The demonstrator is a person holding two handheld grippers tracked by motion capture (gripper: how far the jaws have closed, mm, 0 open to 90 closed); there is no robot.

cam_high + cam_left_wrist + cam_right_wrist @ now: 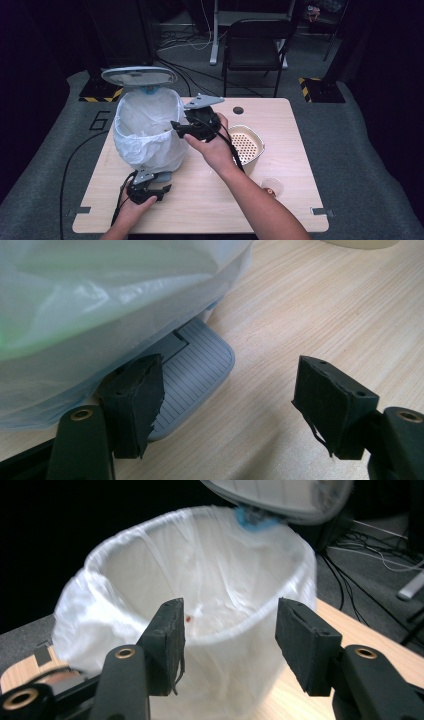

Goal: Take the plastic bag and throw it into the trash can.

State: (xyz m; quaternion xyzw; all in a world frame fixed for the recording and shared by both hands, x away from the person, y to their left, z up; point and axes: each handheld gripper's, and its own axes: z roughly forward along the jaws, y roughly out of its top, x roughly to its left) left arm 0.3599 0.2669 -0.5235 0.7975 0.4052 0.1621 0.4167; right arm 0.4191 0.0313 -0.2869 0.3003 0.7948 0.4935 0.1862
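The right gripper (227,637) hangs open and empty at the bin (147,127) rim (lid (139,76) up behind it). The left gripper (227,405), open, has one pad on the pedal (197,372); bare table (320,310) lies beside its other pad.

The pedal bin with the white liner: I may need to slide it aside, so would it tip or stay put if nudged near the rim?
The pedal bin is tall with its lid raised, so a high push probably tips it. Its liner looks thin and floppy, likely slipping.
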